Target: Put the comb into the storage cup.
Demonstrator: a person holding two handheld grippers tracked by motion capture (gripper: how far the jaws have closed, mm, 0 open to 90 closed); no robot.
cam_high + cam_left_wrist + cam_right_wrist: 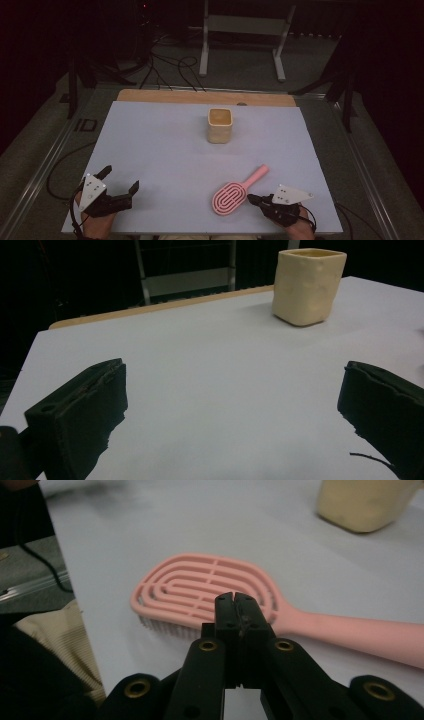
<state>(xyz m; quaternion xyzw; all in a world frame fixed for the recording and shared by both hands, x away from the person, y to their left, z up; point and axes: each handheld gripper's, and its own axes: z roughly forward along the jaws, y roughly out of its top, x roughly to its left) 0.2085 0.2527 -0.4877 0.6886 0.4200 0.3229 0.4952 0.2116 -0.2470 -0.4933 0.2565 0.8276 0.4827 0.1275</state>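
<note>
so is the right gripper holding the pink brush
No, the right gripper is shut with nothing between its jaws, just short of the pink brush.

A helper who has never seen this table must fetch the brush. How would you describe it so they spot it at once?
Start at the pale sheet covering the table and look to its near right part, in front of the cream cup. The pink hairbrush lies flat there, handle angled away, just off the shut right gripper. It is the only pink thing, with an oval slotted head.

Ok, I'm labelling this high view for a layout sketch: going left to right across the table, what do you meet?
Left gripper with fingers spread → cream cup → pink hairbrush → right gripper, fingers shut with nothing between them, all on the white table.
</note>
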